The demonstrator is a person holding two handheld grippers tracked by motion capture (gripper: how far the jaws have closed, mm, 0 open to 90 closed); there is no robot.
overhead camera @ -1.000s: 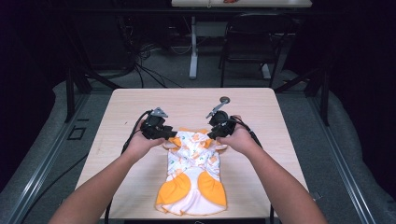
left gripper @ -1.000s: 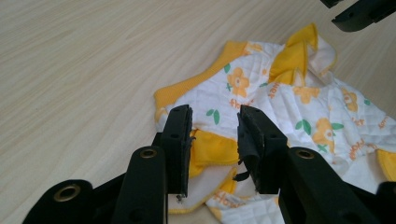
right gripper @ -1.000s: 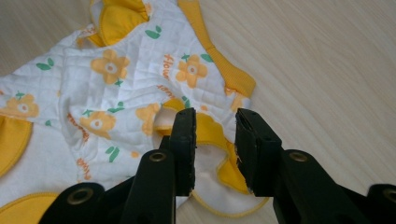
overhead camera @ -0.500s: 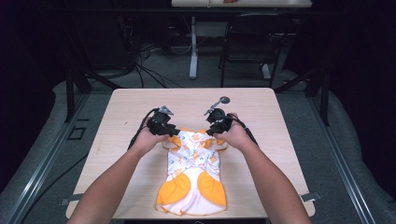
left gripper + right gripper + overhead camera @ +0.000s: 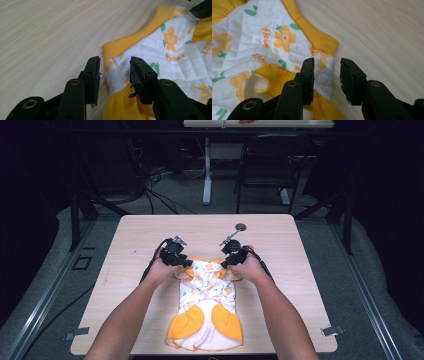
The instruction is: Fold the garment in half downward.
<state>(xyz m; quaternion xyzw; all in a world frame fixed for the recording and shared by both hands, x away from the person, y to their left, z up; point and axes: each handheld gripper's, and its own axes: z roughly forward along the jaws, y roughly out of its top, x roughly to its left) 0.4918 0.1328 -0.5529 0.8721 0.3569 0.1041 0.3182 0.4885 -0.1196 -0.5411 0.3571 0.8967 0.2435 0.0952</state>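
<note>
Garment [image 5: 206, 307] shoulder corners between both parted tongs [image 5: 113, 72] [image 5: 327, 75].

A little white and orange top [image 5: 206, 307] lies flat on the wooden table [image 5: 125, 245]. The left gripper [image 5: 176, 257] and right gripper [image 5: 234, 256] sit at its far corners, one in each hand.

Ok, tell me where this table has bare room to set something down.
Bare wood lies left and right of the garment, and across the table beyond both tongs, left and right. It is crowded mid-table, where their open jaws straddle the shoulders.
</note>
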